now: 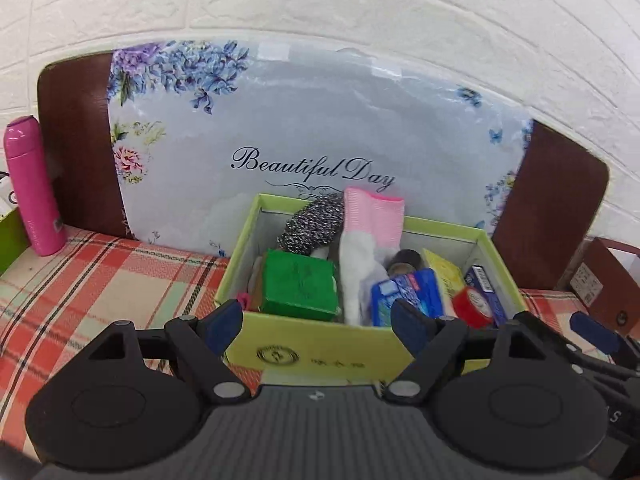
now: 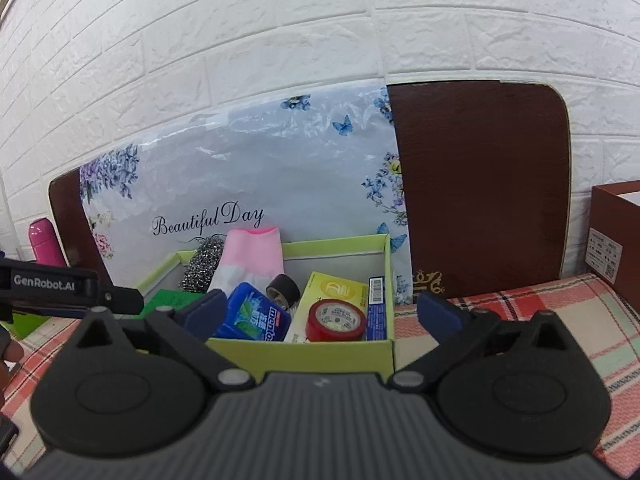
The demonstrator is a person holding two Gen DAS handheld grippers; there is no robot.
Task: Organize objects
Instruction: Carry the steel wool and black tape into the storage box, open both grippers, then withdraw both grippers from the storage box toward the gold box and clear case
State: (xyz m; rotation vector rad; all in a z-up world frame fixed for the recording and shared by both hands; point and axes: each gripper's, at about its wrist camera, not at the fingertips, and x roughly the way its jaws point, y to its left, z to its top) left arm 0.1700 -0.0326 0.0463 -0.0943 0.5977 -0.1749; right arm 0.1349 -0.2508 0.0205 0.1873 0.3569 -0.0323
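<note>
A light green open box [image 1: 320, 350] stands on the plaid cloth against a floral board. It holds a green packet [image 1: 298, 284], a steel scourer [image 1: 316, 220], a pink and white cloth [image 1: 370, 224], a blue mint pack [image 1: 404, 292], a red tape roll [image 1: 472, 304], a yellow box [image 1: 442, 270] and a black roll [image 2: 283, 288]. My left gripper [image 1: 318, 322] is open and empty, just in front of the box's near wall. My right gripper [image 2: 320, 314] is open and empty at the box's right front; the box [image 2: 304, 354], mint pack [image 2: 256, 316] and red tape [image 2: 336, 320] show between its fingers.
A pink bottle [image 1: 32, 188] stands at the far left by the brown board [image 2: 480, 188]. A brown carton [image 2: 616, 232] stands at the right. A white brick wall runs behind. The plaid cloth [image 1: 100, 280] lies on both sides of the box.
</note>
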